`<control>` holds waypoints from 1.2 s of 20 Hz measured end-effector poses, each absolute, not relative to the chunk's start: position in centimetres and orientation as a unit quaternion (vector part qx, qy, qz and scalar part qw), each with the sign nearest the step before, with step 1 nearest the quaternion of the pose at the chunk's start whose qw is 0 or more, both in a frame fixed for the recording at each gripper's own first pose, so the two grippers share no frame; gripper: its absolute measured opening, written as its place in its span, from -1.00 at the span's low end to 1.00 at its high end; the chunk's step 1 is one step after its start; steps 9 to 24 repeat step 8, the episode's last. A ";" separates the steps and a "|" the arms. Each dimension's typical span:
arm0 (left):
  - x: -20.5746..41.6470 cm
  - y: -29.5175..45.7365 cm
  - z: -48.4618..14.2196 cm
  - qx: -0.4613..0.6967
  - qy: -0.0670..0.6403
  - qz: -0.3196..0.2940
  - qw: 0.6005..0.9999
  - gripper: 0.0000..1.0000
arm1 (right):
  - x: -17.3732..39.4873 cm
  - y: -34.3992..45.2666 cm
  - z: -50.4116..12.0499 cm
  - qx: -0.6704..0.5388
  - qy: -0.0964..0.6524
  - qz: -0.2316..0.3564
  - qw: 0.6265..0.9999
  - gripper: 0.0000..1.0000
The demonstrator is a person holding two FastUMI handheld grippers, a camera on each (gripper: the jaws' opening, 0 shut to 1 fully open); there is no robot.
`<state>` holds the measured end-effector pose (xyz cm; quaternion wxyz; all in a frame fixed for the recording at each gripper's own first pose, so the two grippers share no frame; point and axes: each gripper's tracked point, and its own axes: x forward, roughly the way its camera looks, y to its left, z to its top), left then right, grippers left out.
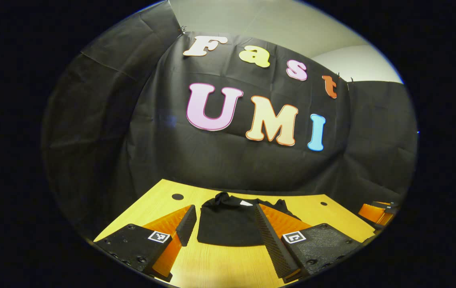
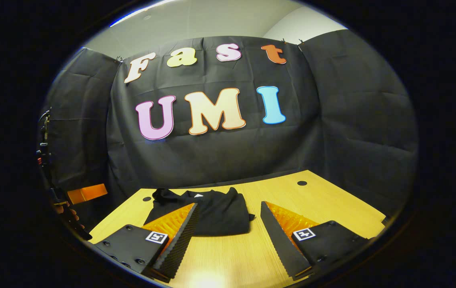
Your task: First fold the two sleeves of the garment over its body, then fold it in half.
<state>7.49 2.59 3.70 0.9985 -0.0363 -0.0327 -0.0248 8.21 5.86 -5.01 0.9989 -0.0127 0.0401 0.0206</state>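
A black garment [image 1: 228,223] lies folded into a compact rectangle on the yellow wooden table [image 1: 212,264], its collar and white tag at the far side. In the left gripper view my left gripper [image 1: 224,214] is open above the table, its fingers either side of the garment's near part without touching it. In the right gripper view the same garment [image 2: 212,214] lies left of centre, and my right gripper [image 2: 229,210] hangs open with its left finger in front of the cloth. The other gripper [image 1: 376,212] shows at the right edge of the left gripper view.
Two small dark holes [image 1: 177,197] [image 1: 323,203] mark the table's far corners, close to the black cloth wall. A hand [image 2: 68,214] holding the other gripper appears at the left edge of the right gripper view. Bare tabletop [image 2: 312,200] extends right of the garment.
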 end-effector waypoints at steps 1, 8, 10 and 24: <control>7.1 2.6 4.3 -0.039 -0.040 -0.029 0.998 0.72 | 7.6 5.8 -4.6 -0.014 0.033 0.014 0.999 0.86; 4.4 2.5 5.5 -0.037 -0.056 -0.044 0.997 0.66 | 3.9 6.6 -3.9 -0.022 0.012 0.008 1.000 0.86; 4.4 2.5 5.5 -0.037 -0.056 -0.044 0.997 0.66 | 3.9 6.6 -3.9 -0.022 0.012 0.008 1.000 0.86; 4.4 2.5 5.5 -0.037 -0.056 -0.044 0.997 0.66 | 3.9 6.6 -3.9 -0.022 0.012 0.008 1.000 0.86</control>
